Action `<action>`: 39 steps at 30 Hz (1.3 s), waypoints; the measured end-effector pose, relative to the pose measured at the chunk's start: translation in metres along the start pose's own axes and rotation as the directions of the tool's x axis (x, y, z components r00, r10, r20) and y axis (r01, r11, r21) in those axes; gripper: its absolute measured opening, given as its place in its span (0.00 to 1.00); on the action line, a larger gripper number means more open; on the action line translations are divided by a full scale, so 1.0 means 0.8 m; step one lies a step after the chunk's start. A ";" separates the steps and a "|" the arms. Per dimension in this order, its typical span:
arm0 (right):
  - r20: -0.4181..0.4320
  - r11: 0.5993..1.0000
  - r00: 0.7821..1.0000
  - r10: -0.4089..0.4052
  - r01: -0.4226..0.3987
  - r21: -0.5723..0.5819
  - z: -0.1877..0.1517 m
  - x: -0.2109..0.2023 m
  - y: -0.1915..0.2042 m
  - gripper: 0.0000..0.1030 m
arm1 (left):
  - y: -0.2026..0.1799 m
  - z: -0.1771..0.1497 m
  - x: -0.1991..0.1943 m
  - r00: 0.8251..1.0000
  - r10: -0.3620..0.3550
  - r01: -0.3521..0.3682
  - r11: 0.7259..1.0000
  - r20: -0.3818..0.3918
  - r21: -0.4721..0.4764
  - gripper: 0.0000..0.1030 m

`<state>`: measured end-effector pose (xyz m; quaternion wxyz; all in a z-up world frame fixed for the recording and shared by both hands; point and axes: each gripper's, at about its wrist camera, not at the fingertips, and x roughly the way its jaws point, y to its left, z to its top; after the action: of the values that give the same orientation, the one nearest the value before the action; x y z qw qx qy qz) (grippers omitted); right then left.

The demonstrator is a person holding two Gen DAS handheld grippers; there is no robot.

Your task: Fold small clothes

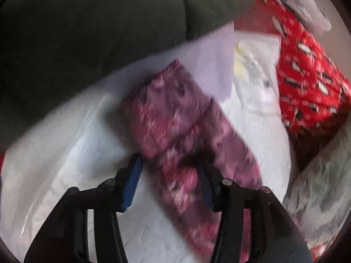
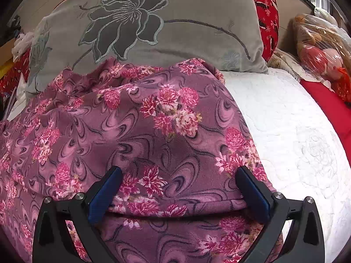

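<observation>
The right gripper (image 2: 178, 188) has its blue-padded fingers (image 2: 105, 195) spread wide apart, with nothing gripped. They straddle a folded edge of a purple garment with pink flowers (image 2: 153, 127), which fills the space between and below them; whether the pads touch the cloth cannot be told. The garment lies in rumpled layers on a white quilted bed cover (image 2: 296, 142). Behind it leans a grey pillow with a large dark embroidered flower (image 2: 153, 28). Just right of that pillow is a red patterned cushion (image 2: 267, 22), and further right sits a clear plastic bag of soft toys (image 2: 320, 50).

The left wrist view is blurred by motion. The left gripper (image 1: 169, 186) has its fingers (image 1: 131, 186) partly open, not clamped on anything. A narrow strip of the same purple floral garment (image 1: 175, 127) runs diagonally between them, lying on the white cover (image 1: 65, 153). Beyond it lie pale folded cloths (image 1: 254, 76), with a red patterned fabric (image 1: 307, 83) to the right.
</observation>
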<state>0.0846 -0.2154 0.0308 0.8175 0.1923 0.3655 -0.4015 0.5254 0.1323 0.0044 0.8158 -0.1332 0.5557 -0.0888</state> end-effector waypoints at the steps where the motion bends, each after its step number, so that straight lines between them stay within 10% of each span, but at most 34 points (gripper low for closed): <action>1: 0.001 1.000 1.000 0.000 0.000 0.000 0.000 0.000 0.000 0.99 | -0.001 0.004 -0.001 1.000 -0.006 0.006 1.000 0.017 -0.002 0.48; 2: 0.001 1.000 1.000 0.001 -0.001 0.001 -0.001 0.000 0.000 0.99 | -0.004 0.006 0.001 1.000 -0.013 0.013 1.000 0.023 0.001 0.47; 4: 0.002 1.000 1.000 0.002 -0.002 0.001 0.000 0.000 0.000 0.99 | -0.007 0.007 0.003 0.999 -0.043 0.043 0.999 0.016 0.015 0.07; 19: 0.010 1.000 1.000 0.014 -0.014 0.011 0.000 -0.001 -0.003 0.99 | -0.094 -0.066 -0.115 0.958 -0.286 0.284 0.949 -0.003 0.134 0.08; 39: 0.023 0.999 0.999 0.043 -0.043 0.024 0.000 -0.003 -0.007 1.00 | -0.303 -0.314 -0.153 0.883 -0.385 0.459 0.827 -0.269 0.324 0.08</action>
<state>0.0791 -0.2177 0.0323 0.8276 0.2053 0.3471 -0.3904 0.2480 -0.0918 0.1020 0.7283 -0.0840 0.5602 -0.3856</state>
